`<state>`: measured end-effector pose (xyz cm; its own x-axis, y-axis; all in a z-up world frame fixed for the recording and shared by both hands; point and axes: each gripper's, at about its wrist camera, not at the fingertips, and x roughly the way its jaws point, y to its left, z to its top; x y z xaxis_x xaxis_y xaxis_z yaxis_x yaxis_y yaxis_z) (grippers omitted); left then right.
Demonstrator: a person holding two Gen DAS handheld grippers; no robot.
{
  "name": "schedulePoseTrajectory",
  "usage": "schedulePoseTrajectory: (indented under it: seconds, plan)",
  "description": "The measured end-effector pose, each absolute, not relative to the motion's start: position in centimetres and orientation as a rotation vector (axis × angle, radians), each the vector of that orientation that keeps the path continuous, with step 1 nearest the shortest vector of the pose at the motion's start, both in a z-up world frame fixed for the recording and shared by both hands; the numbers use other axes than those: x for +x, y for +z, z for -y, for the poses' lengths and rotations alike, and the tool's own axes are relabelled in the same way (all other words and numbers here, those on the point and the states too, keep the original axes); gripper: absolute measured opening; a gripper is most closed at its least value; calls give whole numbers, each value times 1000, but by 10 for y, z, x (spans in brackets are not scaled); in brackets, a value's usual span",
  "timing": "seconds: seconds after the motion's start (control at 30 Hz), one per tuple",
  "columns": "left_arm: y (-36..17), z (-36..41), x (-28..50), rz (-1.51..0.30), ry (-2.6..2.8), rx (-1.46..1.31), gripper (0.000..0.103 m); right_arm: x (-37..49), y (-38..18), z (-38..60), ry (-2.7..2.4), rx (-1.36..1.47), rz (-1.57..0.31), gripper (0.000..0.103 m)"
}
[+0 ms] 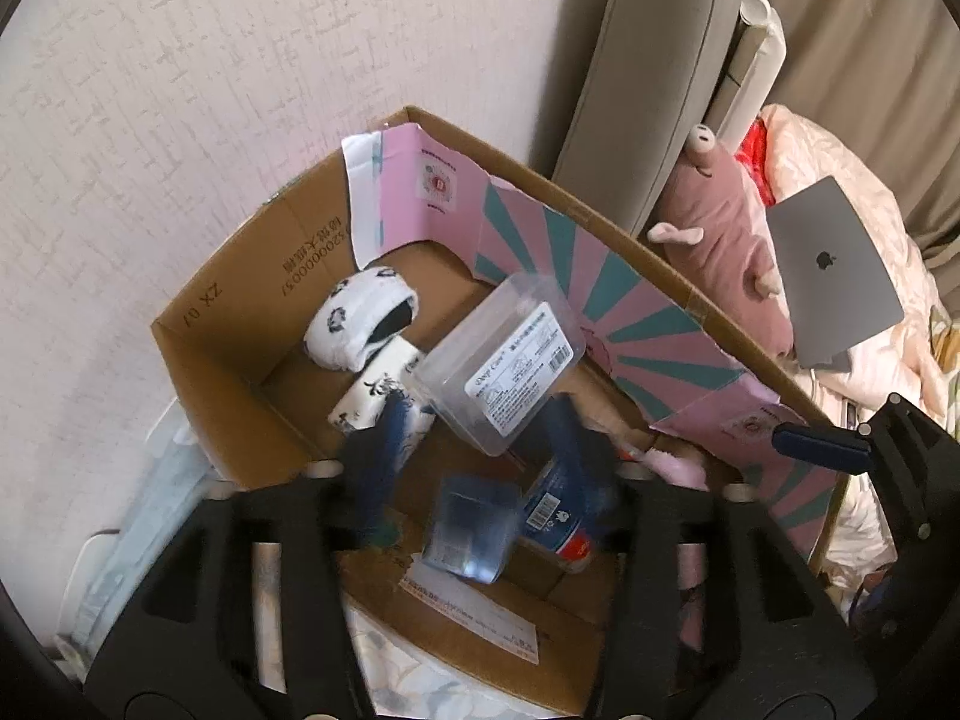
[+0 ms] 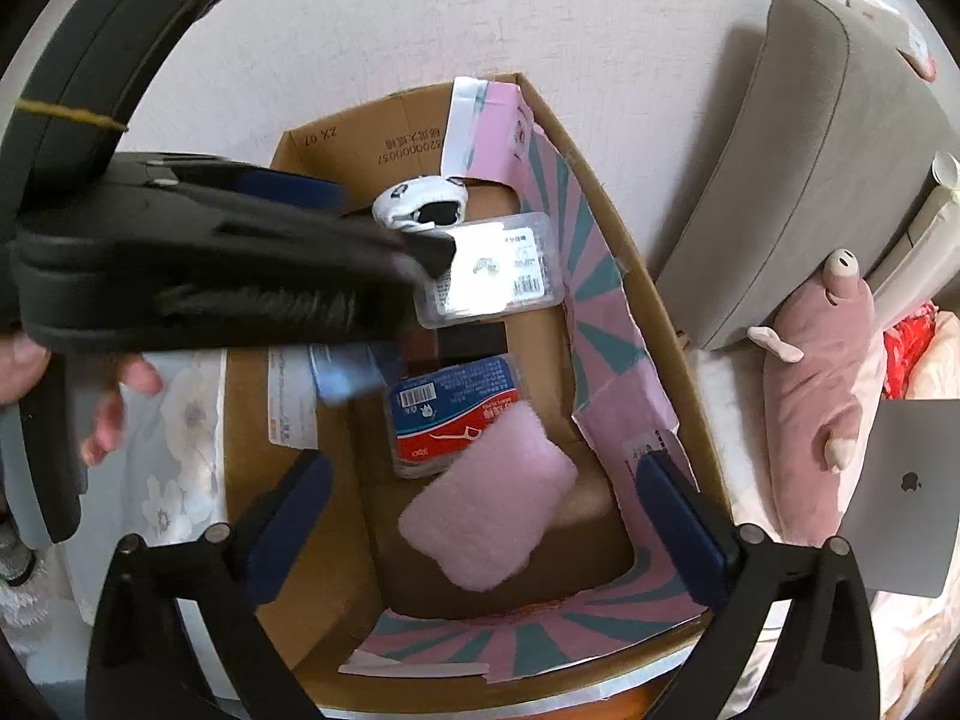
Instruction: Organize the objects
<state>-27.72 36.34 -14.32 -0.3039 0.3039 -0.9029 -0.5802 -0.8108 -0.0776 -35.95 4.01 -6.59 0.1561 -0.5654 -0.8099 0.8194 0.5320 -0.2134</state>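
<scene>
An open cardboard box (image 1: 228, 360) stands by the wall and also shows in the right wrist view (image 2: 660, 324). A clear plastic case (image 1: 501, 360) with a white label is between my left gripper's (image 1: 480, 426) blurred blue fingers, above the box floor; it also shows in the right wrist view (image 2: 498, 270). In the box lie a rolled white sock (image 1: 360, 318), a white patterned packet (image 1: 372, 396), a blue floss box (image 2: 456, 402), a small clear case (image 1: 471, 531) and a pink fuzzy pad (image 2: 489, 510). My right gripper (image 2: 480, 516) is open and empty above the pink pad.
A pink-and-teal striped card (image 1: 600, 276) lines the box's right wall. A grey cushion (image 2: 810, 168), a pink pig plush (image 2: 822, 408) and a closed grey laptop (image 1: 834, 276) lie on the bed to the right. A hand (image 2: 114, 402) holds the left gripper.
</scene>
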Motion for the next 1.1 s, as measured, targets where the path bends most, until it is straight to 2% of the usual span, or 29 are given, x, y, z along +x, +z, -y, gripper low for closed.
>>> schedulePoseTrajectory:
  seconds: [0.03,0.07,0.57,0.77,1.1]
  plan:
    - [-143,-363,-277,-355,2139,-1398,100,-360,-66,-41,-1019,301,-994,101]
    - [-142,-362,-276,-345,2144,-1383,103,-361,-66,-41,-1019,300,-993,101]
    - [-125,-357,-259,-328,2172,-1361,103,-360,-45,-60,-1036,262,-952,101]
    - [-90,-337,-238,-283,2233,-1309,103,-356,-28,-80,-1007,233,-942,101]
    - [-15,-261,-184,-203,2463,-1158,103,-315,8,-121,-936,131,-867,101]
